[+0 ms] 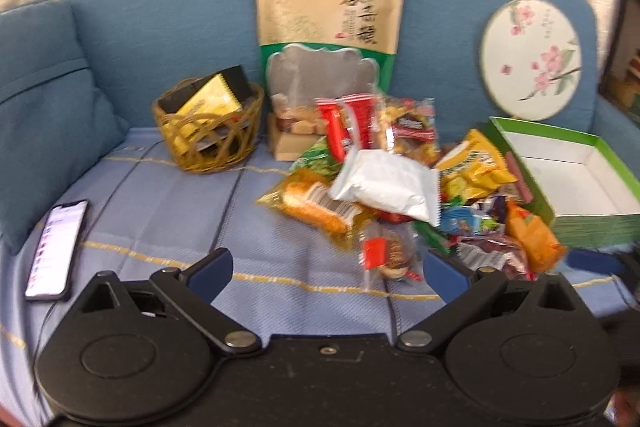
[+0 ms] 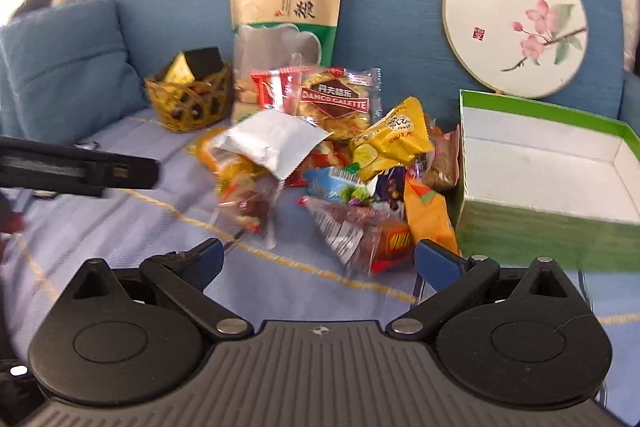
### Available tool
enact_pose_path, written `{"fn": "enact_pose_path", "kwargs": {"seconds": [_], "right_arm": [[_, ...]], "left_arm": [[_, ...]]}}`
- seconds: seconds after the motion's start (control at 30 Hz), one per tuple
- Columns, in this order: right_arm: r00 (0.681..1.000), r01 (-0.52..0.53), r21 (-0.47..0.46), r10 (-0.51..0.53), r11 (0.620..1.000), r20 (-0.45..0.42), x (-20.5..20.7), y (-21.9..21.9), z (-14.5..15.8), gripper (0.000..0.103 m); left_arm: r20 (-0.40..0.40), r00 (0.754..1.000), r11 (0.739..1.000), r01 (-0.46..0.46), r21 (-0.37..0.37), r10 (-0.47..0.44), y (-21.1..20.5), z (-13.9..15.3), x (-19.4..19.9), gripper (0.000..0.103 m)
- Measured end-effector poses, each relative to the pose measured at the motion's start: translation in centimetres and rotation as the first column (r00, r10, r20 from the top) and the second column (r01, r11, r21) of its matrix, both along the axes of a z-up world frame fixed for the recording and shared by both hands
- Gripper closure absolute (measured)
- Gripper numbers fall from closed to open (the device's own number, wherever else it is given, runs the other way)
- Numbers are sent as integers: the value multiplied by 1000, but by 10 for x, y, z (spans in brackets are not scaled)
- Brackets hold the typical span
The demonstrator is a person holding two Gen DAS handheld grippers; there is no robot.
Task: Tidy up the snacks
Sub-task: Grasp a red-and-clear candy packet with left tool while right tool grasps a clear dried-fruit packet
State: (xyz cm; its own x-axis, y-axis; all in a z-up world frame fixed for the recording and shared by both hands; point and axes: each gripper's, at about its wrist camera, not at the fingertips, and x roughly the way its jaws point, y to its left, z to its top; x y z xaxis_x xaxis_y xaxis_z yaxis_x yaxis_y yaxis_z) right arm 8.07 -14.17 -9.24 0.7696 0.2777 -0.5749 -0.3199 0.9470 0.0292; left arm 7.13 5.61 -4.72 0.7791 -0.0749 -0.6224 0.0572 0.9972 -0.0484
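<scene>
Both tongs are released, jaws spread wide and holding nothing.

Left tongs (image 1: 326, 269): at the lower centre of the left wrist view, above the blue striped sofa cover (image 1: 168, 211). The right blue pad lies close to the near edge of the snack pile; contact cannot be determined.

Right tongs (image 2: 318, 261): at the lower centre of the right wrist view. A clear-wrapped dark snack with a barcode (image 2: 352, 227) lies between the two pads, just beyond them.

Snack pile (image 1: 392, 183): centre of the left wrist view, loose on the sofa seat. A white pouch (image 1: 386, 185) lies on top. An orange packet with a barcode (image 1: 316, 205) is at the lower left of the pile, a yellow packet (image 1: 476, 163) at the right, and red stick packs (image 1: 348, 125) at the back.

Green box (image 1: 576, 227): right edge of the frame, open, white interior, just beside the pile.

Wicker basket (image 1: 208, 147): left of centre, holding a yellow and a black carton.

Large tan standing pouch (image 1: 330, 7): upper centre, leaning against the blue sofa back (image 1: 168, 11).

Round floral fan (image 1: 530, 57): upper right, leaning against the sofa back.

Phone (image 1: 56, 245): lower left, screen lit, flat on the cover.

Blue cushion (image 1: 44, 107): left edge.
</scene>
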Motion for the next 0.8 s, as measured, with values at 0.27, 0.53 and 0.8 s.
{"fn": "enact_pose_path", "kwargs": {"seconds": [0.27,0.53,0.8], "right_arm": [[1000,3,-122,-4,992,-12,39,-4,-31,6],[989,-78,31,81,997,-124,-14,-32,-35,39],[993,-51,68,58,996,-100,2,-35,-33,0]], "left_arm": [[-59,996,997,68,-44,-71,-7,-13,21,0],[-111,950,941,264,-210,-291,-48,-25,42,26],[-154,933,924,280,-262,-326,-80,-43,85,25]]}}
